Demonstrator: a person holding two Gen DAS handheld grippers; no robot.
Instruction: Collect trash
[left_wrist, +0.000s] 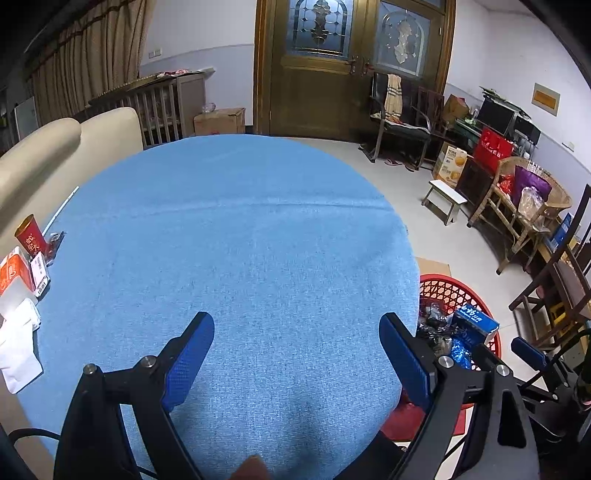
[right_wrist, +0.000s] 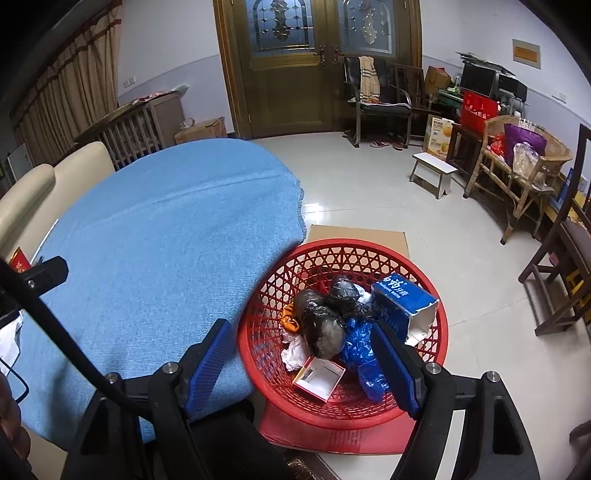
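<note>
A red mesh basket (right_wrist: 343, 254) stands on the floor beside the blue-clothed round table (right_wrist: 166, 240). It holds black bags (right_wrist: 321, 321), a blue carton (right_wrist: 400, 301), a blue plastic bag (right_wrist: 358, 343), a small white box (right_wrist: 319, 378) and crumpled paper. My right gripper (right_wrist: 301, 334) is open and empty above the basket. My left gripper (left_wrist: 295, 325) is open and empty over the table (left_wrist: 240, 240). A red paper cup (left_wrist: 31, 234), an orange packet (left_wrist: 13, 271), a small white box (left_wrist: 40, 275) and white tissues (left_wrist: 16, 339) lie at the table's left edge. The basket also shows at the right in the left wrist view (left_wrist: 452, 288).
A cream sofa (left_wrist: 55, 147) backs the table on the left. Flat cardboard (right_wrist: 358, 234) lies under the basket. A small white stool (right_wrist: 434, 173), chairs, a wicker chair (right_wrist: 524, 166) and boxes line the right wall. Wooden doors (right_wrist: 295, 66) are at the back.
</note>
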